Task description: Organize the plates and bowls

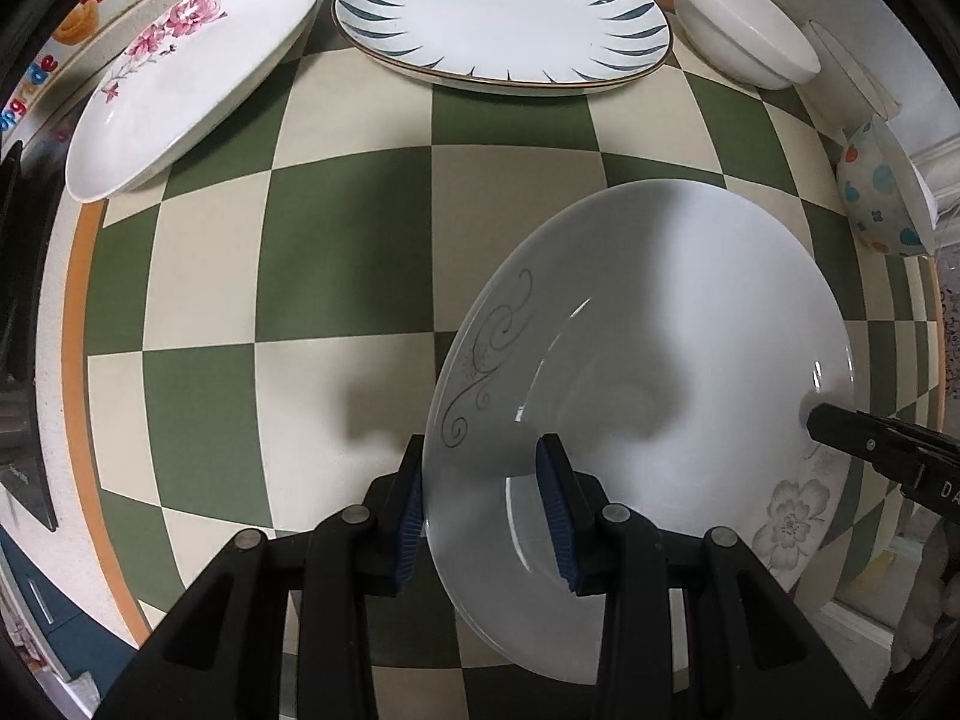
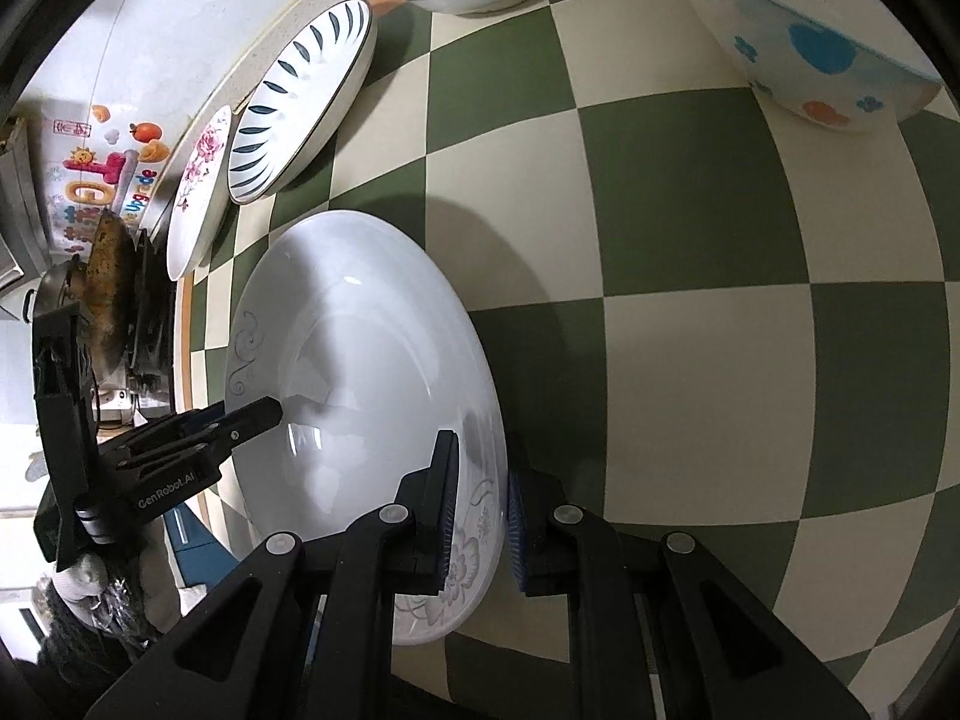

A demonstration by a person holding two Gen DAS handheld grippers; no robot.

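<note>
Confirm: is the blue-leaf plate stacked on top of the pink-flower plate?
No. In the left wrist view the blue-leaf plate and the pink-flower plate lie side by side on the checkered cloth, rims apart.

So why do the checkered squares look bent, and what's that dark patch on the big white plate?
Left wrist view: fisheye lens bows the tablecloth; a soft shadow crosses the white plate. Right wrist view: same bending, small glare streaks on the plate.

The right tool (image 2: 477,510) pinches the grey-flowered white plate's (image 2: 360,372) rim at five o'clock, while the left tool (image 2: 258,414) seemingly grips at nine.
</note>
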